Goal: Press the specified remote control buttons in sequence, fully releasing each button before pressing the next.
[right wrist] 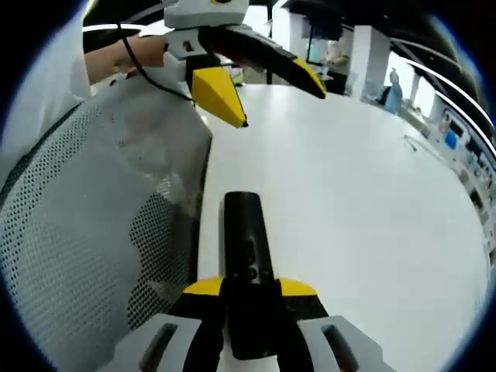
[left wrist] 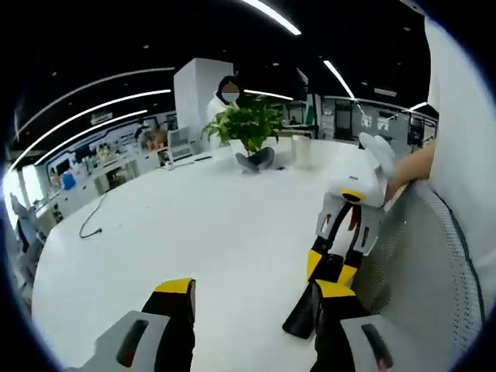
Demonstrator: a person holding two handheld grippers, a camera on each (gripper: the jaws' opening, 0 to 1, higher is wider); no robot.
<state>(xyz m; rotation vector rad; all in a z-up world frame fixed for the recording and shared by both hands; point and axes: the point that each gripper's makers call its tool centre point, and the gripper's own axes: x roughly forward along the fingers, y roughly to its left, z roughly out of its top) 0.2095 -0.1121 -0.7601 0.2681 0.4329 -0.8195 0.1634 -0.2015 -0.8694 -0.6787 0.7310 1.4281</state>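
White worktop (left wrist: pixel 194 232) is spreading under the left claw (left wrist: pixel 252 306) in the left gripper view, jaws standing apart with nothing between them. Right claw (left wrist: pixel 332 267) is coming in from the right beside a mesh chair back (left wrist: pixel 422 263); potted plant (left wrist: pixel 248 128) is sitting far off.

Right gripper view: right claw (right wrist: pixel 249 291) is clamping the black remote (right wrist: pixel 246 248) over the worktop edge, left claw (right wrist: pixel 263 81) hovering ahead of it.

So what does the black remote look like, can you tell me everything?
The remote is a long, slim black bar with a rounded far end and small dark buttons down its middle, hard to make out. It looks like smooth plastic. The right gripper is clamped on its near end, holding it pointing away above the white table.
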